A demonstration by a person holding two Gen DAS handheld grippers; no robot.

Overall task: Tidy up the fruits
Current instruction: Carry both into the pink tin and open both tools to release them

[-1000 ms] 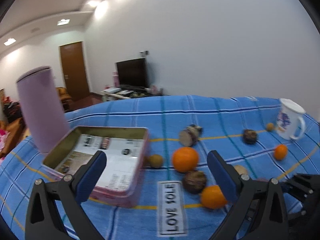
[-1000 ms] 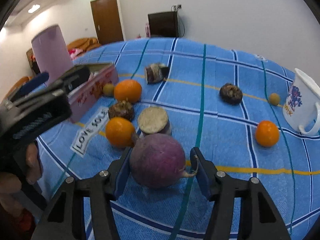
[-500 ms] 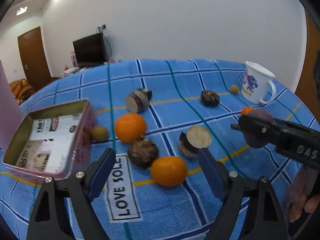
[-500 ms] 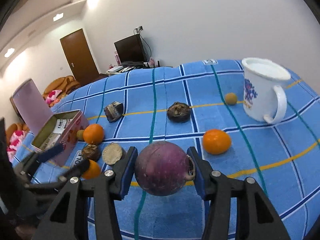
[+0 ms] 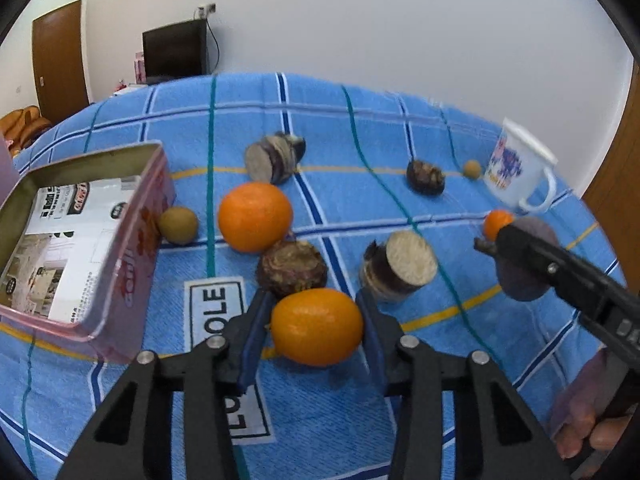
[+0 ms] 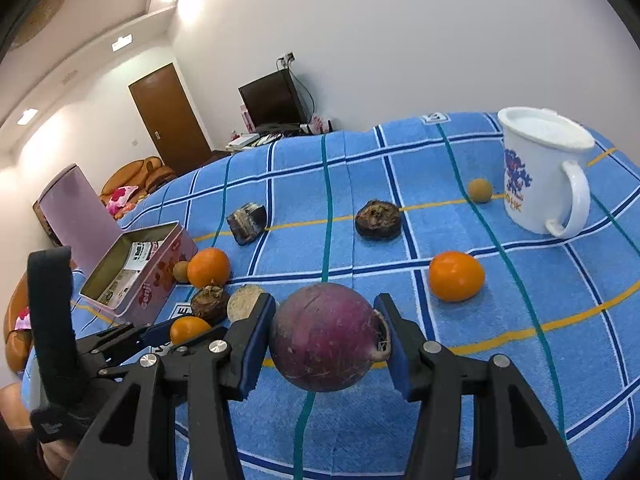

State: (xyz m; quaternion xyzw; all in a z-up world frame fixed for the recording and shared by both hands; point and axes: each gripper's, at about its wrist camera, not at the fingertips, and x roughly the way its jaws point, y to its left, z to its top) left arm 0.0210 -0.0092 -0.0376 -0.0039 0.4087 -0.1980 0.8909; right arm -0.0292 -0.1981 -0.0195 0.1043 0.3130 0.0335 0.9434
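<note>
1. blue plaid cloth (image 5: 320, 104) is spread under scattered fruit beside a pink tin (image 5: 100, 248).
2. an orange (image 5: 317, 326) on the cloth is clamped by the left gripper (image 5: 316, 332).
3. a purple round fruit (image 6: 326, 342) is gripped, lifted, by the right gripper (image 6: 326, 344).

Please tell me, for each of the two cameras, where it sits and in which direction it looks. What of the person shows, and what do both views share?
Left wrist: on the left gripper, facing across the blue cloth; its fingers flank an orange; right gripper and fingertips of a hand show.
Right wrist: on the right gripper, facing the white mug, clamping a purple round fruit; left gripper shows.
Shared: pink tin, mug, oranges.
</note>
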